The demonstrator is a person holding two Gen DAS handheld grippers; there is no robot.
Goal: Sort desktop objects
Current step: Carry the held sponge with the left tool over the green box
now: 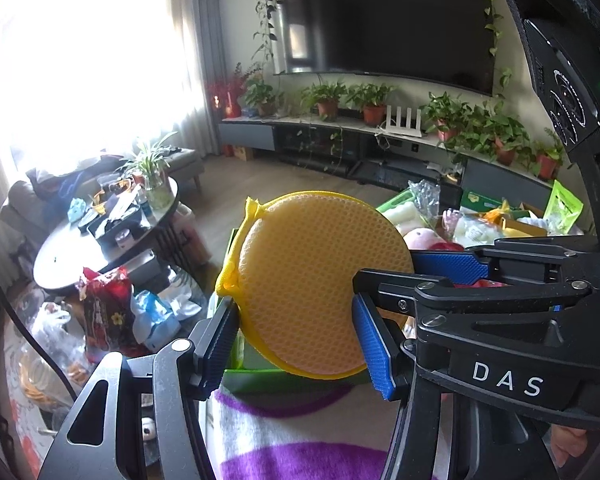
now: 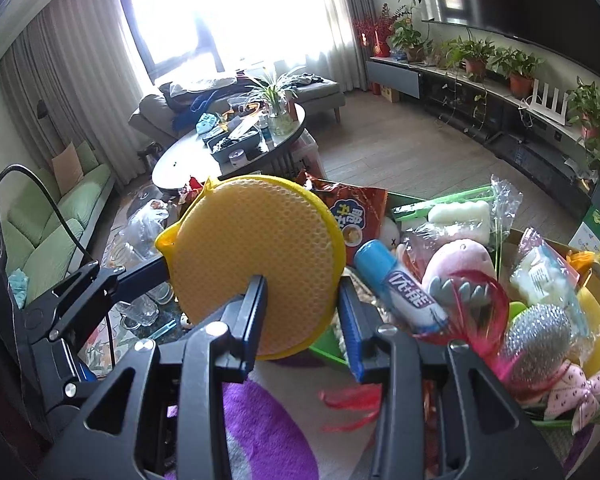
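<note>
The sponge (image 1: 316,280), a round yellow mesh pad, is held in the air, above a purple-and-white cloth (image 2: 260,440) and just left of a box (image 2: 440,200) crowded with mixed goods. It is met by both claws at once.

The left gripper (image 1: 296,320) is set wide, and the lower part of the sponge is caught between its pads, one against the left rim and one against the lower right rim. This is judged to be the hold that carries the sponge.

The right gripper (image 2: 303,292) is brought in from the right. One finger is seen in front of the sponge's face and the other behind its right rim, so the rim is straddled through its thickness. A gap is seen between these fingers. Whether the sponge is pinched by them cannot be told.

No long axis is offered by the round pad. Its flat face is turned toward both cameras, and a small tab is seen at its upper left edge.

A hand-over is judged to be in progress. The box lies to the right, nearer the right gripper, so a release by the left one is called for only once the right-hand pinch is sure.
</note>
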